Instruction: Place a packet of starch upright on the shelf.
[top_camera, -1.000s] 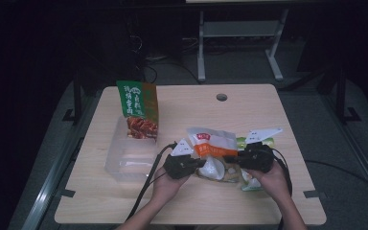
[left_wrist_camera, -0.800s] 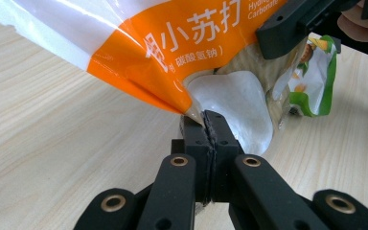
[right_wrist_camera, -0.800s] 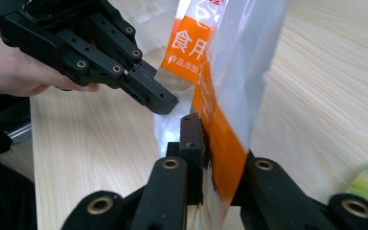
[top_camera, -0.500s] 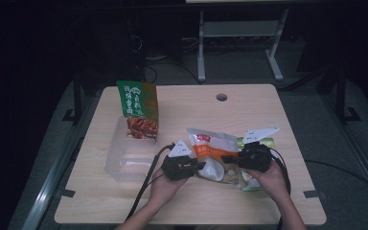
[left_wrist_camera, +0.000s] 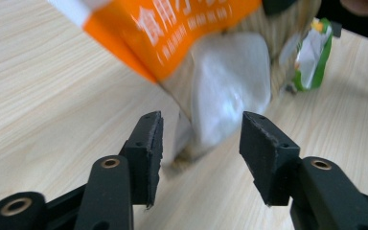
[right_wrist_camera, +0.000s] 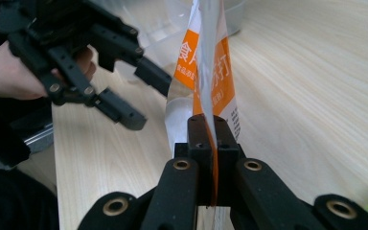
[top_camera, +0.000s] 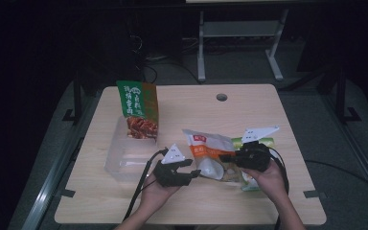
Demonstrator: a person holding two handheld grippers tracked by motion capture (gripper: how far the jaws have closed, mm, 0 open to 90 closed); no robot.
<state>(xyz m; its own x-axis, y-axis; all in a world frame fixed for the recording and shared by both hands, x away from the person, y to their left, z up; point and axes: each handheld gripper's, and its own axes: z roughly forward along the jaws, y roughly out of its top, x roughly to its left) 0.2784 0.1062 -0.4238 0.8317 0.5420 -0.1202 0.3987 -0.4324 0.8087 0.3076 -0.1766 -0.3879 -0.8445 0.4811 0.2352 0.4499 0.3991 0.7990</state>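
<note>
The orange-and-white snack bag (top_camera: pixel 210 155) with a clear window is held off the light wooden table near its front middle, standing edge-up, slightly crumpled

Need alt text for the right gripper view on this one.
The right tool is clamped shut on the edge of an orange-and-white packet held upright over a wooden table. To its left, the left tool stands open in a hand, clear of the packet.
</note>
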